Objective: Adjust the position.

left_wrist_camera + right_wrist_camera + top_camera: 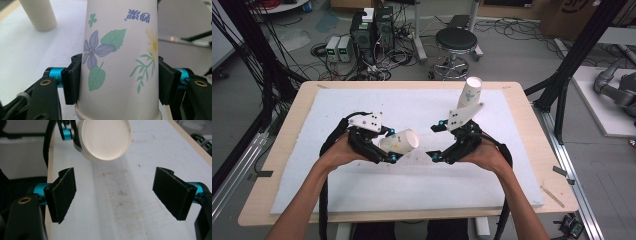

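We've got the left gripper (384, 145) clenched on a flowered paper cup (401, 141), lifted just above the white mat (337, 107) near center and tipped on its side, mouth toward 3 o'clock; the right gripper (438, 141), jaws spread w/ nothing between them, faces that mouth from just beside it. We judge this a mid-air handover or restack step: next we'd need to line up the right jaws w/ the cup. Its inside looks empty; the cup stack (469, 93) at approx. 1 o'clock stands bottom-up.
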A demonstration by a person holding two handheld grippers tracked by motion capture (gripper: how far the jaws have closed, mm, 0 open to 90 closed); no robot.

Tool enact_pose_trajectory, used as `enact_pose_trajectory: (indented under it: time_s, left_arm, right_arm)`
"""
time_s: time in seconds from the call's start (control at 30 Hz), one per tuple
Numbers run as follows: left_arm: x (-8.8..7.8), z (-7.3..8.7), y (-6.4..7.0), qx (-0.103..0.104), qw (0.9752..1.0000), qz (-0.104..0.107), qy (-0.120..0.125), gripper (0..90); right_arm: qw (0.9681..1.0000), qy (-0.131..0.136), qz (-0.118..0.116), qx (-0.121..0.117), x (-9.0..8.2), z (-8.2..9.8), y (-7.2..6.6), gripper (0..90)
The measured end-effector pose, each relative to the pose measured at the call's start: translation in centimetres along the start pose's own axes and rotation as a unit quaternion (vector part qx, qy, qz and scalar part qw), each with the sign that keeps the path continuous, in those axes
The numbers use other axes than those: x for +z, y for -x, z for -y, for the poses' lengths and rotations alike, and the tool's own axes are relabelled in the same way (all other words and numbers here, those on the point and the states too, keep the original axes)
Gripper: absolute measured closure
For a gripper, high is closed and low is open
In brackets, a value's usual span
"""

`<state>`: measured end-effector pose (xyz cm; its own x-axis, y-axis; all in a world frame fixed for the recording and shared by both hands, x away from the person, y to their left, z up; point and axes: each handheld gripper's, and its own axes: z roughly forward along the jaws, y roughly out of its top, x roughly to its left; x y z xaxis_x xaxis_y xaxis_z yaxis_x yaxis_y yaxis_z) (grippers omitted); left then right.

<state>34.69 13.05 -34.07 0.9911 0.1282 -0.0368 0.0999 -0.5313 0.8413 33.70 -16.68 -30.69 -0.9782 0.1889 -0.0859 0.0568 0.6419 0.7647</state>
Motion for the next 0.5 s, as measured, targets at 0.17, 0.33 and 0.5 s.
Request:
enact_pose_trajectory:
  time_s: [0.17, 0.33, 0.5]
  left_arm:
    - [0.1, -1.1, 0.0, -0.002, 0.9983, 0.014, -0.057, 33.5]
    - [0.4, -2.6, -0.1, 0.0, 0.9934, 0.02, -0.113, 33.5]
    - [0.7, -3.2, 0.0, 0.001, 0.9916, 0.025, -0.127, 33.5]
  right_arm:
    - [0.9988, -0.045, 0.0, -0.02, 0.4, -0.9, -0.1, 19.2]
    - [0.9944, -0.098, 0.005, -0.039, 0.8, -2.0, -0.3, 19.3]
    - [0.9911, -0.123, 0.004, -0.051, 1.2, -2.6, -0.4, 19.6]
